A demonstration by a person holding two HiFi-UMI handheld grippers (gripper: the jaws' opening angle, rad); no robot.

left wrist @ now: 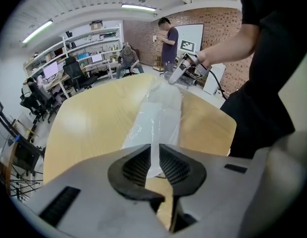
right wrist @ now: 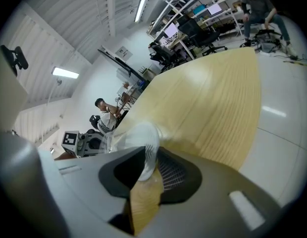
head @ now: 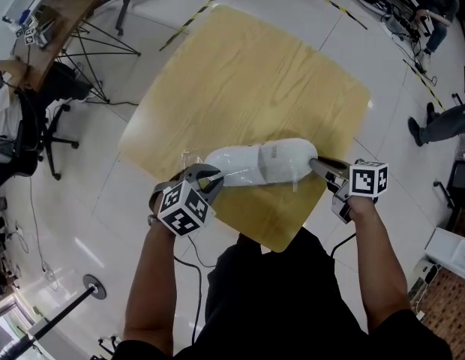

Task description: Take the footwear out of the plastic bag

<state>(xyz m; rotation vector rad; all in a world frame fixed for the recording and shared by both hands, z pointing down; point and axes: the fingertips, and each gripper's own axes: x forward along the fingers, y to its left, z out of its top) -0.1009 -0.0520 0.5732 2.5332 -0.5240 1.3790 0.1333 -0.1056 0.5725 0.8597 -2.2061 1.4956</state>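
Footwear, white and wrapped in the clear plastic bag, lies strung between the two grippers at the near edge of the surface.

Start at the left gripper. Its jaws are drawn in tight, and a thin fold of bag film runs straight up through the gap between the pads. That looks like a pinch on the plastic only, not on the shoe. From those jaws the bag stretches away across the wood, its long axis pointing straight at the other hand.

Now the right gripper. Its jaws are clamped on the opposite end, with a rounded white bulge sitting between the pads. Whether that is bag film alone or the shoe's end inside it, I can't tell.

So the shoe's long axis runs left to right, in line with both grippers, and each hand is right at its own end. The bulk of the footwear sits towards the right gripper, while the left has loose film with a little slack past the shoe. I can't make out which end is the bag's mouth. My read is that the next move turns on this line: one end anchors and the shoe slides out along it.
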